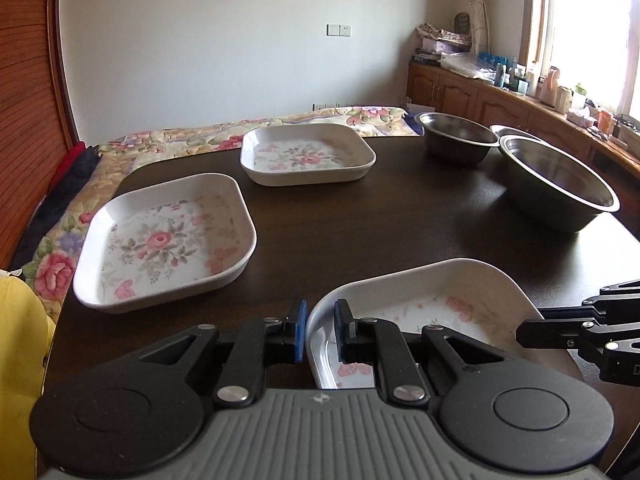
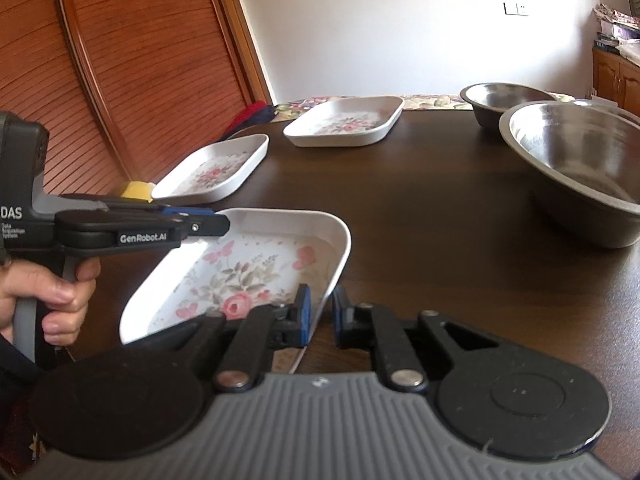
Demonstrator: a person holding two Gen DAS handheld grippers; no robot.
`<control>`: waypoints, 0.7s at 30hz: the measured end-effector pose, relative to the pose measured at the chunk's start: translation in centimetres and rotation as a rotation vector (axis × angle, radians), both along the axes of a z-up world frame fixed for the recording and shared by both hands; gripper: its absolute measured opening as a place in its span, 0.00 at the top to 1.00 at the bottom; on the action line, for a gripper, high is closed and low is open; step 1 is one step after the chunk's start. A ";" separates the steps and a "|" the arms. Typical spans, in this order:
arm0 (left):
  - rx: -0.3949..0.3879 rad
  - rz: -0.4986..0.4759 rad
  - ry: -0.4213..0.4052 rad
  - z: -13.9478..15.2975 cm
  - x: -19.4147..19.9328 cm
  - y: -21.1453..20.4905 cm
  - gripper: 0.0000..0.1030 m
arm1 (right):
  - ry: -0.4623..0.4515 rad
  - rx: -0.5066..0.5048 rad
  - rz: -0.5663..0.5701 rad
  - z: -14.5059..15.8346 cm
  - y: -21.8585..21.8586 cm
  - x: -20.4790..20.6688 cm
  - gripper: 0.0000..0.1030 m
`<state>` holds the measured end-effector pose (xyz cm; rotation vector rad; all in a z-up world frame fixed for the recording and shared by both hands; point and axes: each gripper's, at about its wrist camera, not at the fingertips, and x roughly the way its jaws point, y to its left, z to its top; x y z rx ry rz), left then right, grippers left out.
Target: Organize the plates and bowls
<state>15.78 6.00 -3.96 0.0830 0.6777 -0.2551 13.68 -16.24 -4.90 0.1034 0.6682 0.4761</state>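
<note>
Three white square plates with a pink flower print lie on the dark table (image 1: 380,220). The nearest plate (image 1: 440,292) (image 2: 240,268) is tilted, and both grippers hold it. My left gripper (image 1: 320,326) (image 2: 216,224) is shut on its left rim, one blue pad inside and one outside. At the opposite edge, my right gripper (image 2: 322,314) (image 1: 524,332) is shut on the right rim. A second plate (image 1: 164,240) (image 2: 212,172) sits at the left and a third plate (image 1: 308,156) (image 2: 344,122) farther back. A large steel bowl (image 1: 560,184) (image 2: 580,160) and a smaller steel bowl (image 1: 456,132) (image 2: 500,100) stand at the right.
Another steel bowl rim (image 1: 516,131) shows behind the large one. A bed with a floral quilt (image 1: 200,136) borders the table's far and left sides. A wooden slatted door (image 2: 140,60) is at the left and cluttered cabinets (image 1: 480,96) under the window. A hand (image 2: 52,300) grips the left tool.
</note>
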 end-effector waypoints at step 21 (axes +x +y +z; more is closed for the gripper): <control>-0.020 0.015 -0.071 2.2 -0.4 0.7 0.51 | -0.093 -0.015 -0.051 2.2 -1.1 0.2 0.72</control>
